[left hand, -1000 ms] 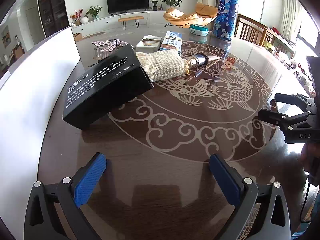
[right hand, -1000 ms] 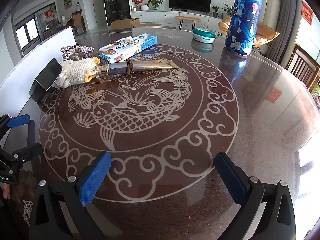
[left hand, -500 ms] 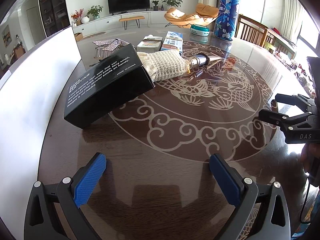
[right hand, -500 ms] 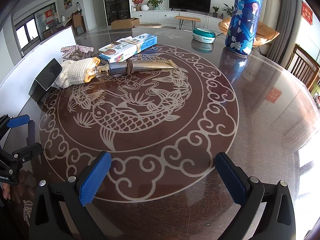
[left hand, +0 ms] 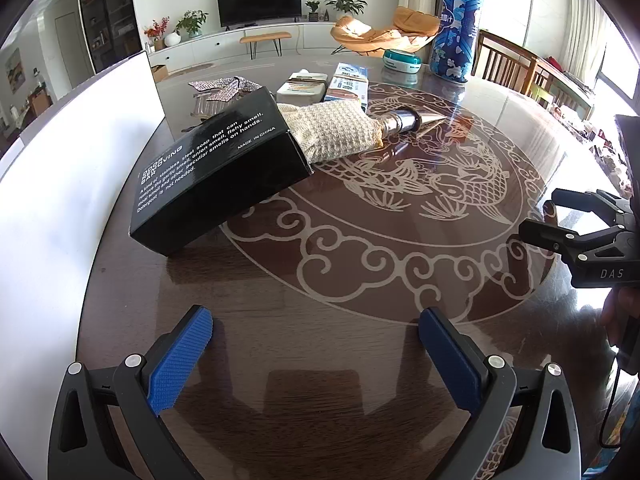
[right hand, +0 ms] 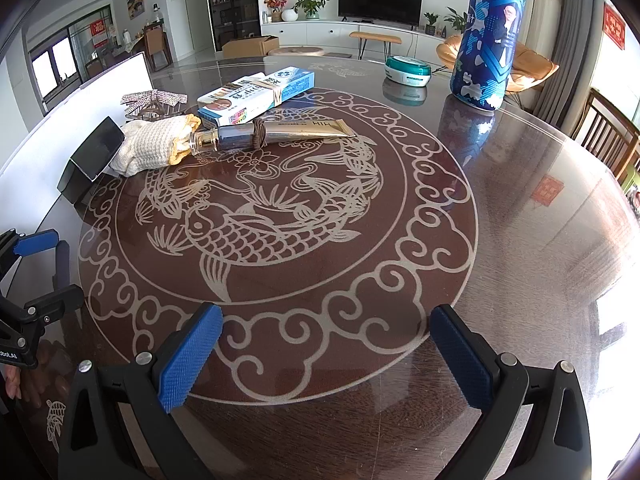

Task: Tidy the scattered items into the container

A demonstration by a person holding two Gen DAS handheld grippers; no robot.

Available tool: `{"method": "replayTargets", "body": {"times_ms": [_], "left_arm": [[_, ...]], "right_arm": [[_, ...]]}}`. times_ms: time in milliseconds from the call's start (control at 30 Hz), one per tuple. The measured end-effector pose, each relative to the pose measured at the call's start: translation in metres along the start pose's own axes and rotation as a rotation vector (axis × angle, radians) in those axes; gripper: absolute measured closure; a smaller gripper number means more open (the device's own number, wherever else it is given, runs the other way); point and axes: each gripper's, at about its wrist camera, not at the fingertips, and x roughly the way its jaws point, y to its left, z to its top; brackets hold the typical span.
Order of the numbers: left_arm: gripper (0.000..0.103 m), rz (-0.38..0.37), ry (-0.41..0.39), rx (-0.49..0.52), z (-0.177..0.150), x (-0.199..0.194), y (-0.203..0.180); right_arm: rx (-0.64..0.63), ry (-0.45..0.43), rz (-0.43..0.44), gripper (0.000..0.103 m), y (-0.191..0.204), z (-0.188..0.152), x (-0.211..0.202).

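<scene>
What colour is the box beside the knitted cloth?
Black, with white print on its side. The box shows best in the left wrist view, touching the cloth.

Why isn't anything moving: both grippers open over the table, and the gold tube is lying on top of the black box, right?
Not quite. The gold squeeze tube lies on the brown patterned glass table, apart from the black cardboard box, with the cream knitted cloth between them; the right wrist view shows it. Left gripper and right gripper are open.
</scene>
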Motion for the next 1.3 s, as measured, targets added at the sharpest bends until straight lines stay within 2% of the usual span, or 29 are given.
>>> {"method": "replayTargets", "body": {"times_ms": [967, 1200, 1300], "left_arm": [[0.0, 0.0, 0.0, 0.001, 0.0, 0.0, 0.0], [0.0, -0.02, 0.011, 0.024, 0.005, -0.002, 0.004], [0.0, -0.006, -0.087, 0.007, 0.025, -0.022, 0.011]], "right_arm": [[0.0, 0.0, 0.0, 0.0, 0.0, 0.0, 0.0], [0.0, 0.0, 0.0, 0.0, 0.0, 0.0, 0.0], [0.0, 0.0, 0.0, 0.0, 0.0, 0.0, 0.0]]}}
